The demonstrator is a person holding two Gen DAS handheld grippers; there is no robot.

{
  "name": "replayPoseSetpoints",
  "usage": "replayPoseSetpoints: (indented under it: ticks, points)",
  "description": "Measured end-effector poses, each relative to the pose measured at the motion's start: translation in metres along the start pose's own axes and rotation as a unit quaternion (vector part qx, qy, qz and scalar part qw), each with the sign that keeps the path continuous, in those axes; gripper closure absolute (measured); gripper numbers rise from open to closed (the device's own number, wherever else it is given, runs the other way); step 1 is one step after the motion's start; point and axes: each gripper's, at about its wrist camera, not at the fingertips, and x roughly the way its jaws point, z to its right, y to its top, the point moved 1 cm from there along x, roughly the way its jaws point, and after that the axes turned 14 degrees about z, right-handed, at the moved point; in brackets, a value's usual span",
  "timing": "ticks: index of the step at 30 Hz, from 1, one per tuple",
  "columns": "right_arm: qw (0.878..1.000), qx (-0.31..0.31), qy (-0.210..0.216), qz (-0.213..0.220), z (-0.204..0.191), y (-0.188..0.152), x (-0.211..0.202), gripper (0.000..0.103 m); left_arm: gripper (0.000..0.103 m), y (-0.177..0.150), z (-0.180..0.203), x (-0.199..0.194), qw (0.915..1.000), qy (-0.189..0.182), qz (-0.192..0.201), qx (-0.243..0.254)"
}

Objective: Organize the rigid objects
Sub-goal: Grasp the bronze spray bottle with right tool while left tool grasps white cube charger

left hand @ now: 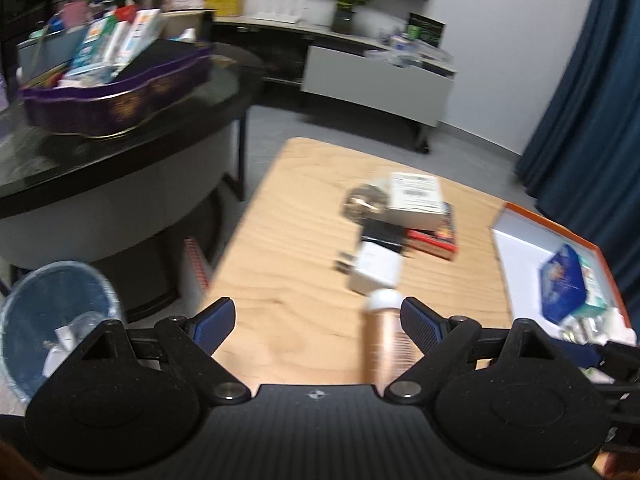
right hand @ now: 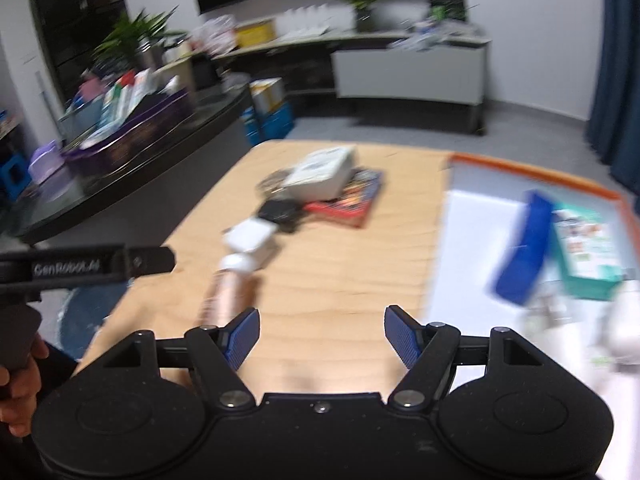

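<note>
Both grippers, left gripper (left hand: 318, 320) and right gripper (right hand: 322, 336), hang with jaws apart and nothing between them above the near edge of the pale wooden table (left hand: 288, 216). Lying by that edge is the copper-coloured cylindrical bottle with a white cap (left hand: 384, 328) (blurred, mind you). It looks light, stiff and smooth, likely to roll, so take it across the barrel. Toward the right edge sits the orange-rimmed white box (right hand: 532, 174).
</note>
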Motion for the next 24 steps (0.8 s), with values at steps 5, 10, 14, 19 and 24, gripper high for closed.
replayPoseSetpoints:
  ticks: [5, 10, 14, 19, 24]
  points:
    - [1.0, -0.001, 0.021, -0.013, -0.031, -0.005, 0.026, 0.021, 0.01, 0.004, -0.013, 0.002, 1.0, 0.003, 0.002, -0.008]
    - [1.0, 0.004, 0.007, -0.023, -0.04, -0.01, 0.05, 0.022, 0.009, 0.003, -0.02, 0.008, 1.0, 0.001, 0.001, -0.007]
    - [0.999, -0.006, -0.001, -0.032, -0.049, -0.013, 0.066, 0.031, 0.009, 0.002, -0.021, 0.018, 0.9999, -0.007, -0.006, -0.007]
    - [0.999, -0.029, -0.005, -0.027, -0.058, -0.02, 0.075, 0.054, 0.005, 0.001, -0.016, 0.031, 0.9997, -0.024, -0.008, 0.0]
    - [0.998, -0.038, -0.039, -0.018, -0.042, -0.021, 0.065, 0.057, 0.003, -0.001, -0.002, 0.05, 0.9982, -0.053, -0.012, 0.023]
